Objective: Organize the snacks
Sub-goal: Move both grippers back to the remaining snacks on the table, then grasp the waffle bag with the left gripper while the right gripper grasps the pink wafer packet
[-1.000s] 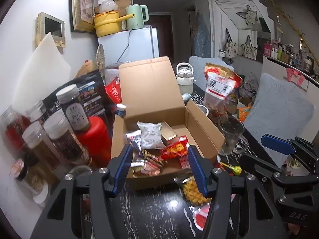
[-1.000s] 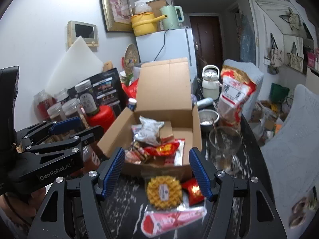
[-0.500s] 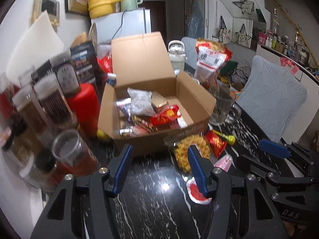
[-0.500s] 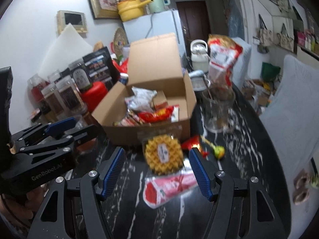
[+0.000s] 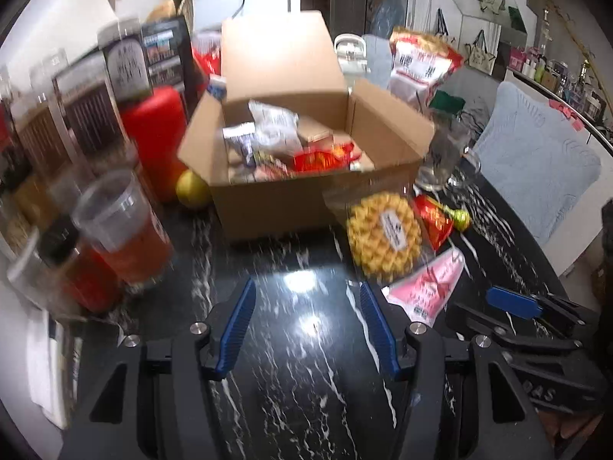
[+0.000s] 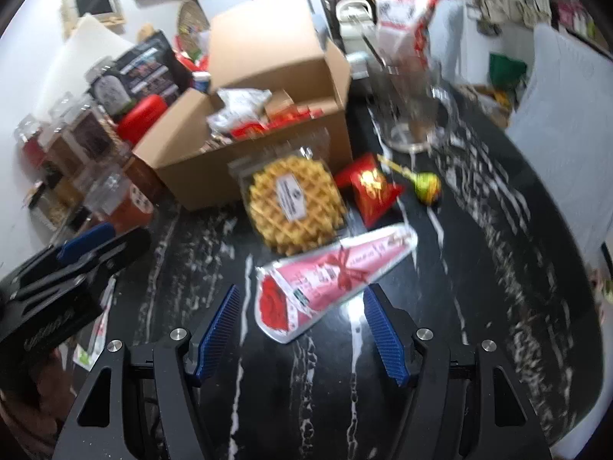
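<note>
We see both claws spread, empty: right gripper just before the pink cone packet, possibly touching; left gripper above bare countertop.

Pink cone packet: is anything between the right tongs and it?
Nothing visible. The pink cone packet lies on bare black tabletop just ahead of the open right tongs. The waffle sits beyond it, overlapping its far edge.

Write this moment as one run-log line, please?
left gripper: open, empty | right gripper: open, pink cone packet between jaws, untouched | waffle, red packet, lollipop outside cardboard box
</note>
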